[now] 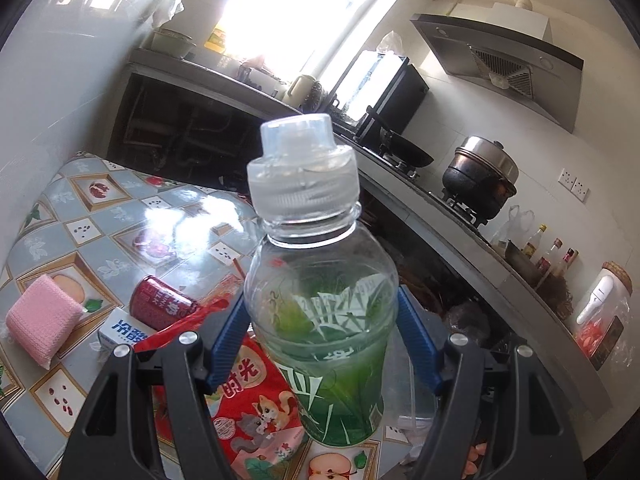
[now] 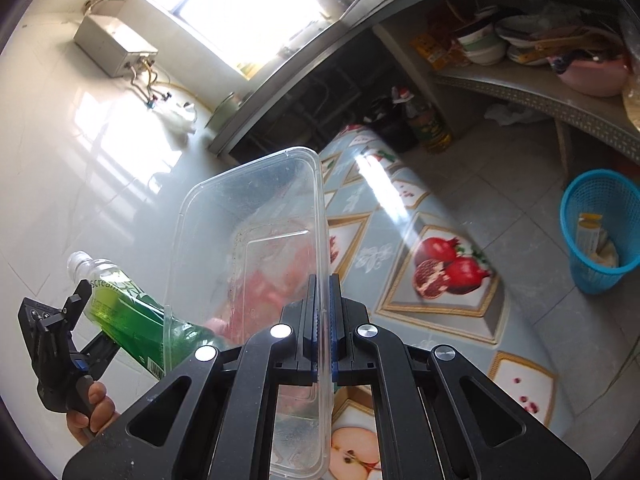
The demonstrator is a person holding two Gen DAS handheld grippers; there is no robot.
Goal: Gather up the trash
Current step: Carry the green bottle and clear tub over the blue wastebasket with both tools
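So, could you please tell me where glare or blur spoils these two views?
Left wrist view: the window is blown out and glare streaks the tablecloth; the bottle stays sharp. Right wrist view: the window washes out, and the blue basket looks slightly soft.

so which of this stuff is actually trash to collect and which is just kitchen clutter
For the job:
- bottle in left gripper
- clear container in right gripper
- red can
- snack bag
- blue basket

Just about:
- pink sponge
- pot
- sauce bottles
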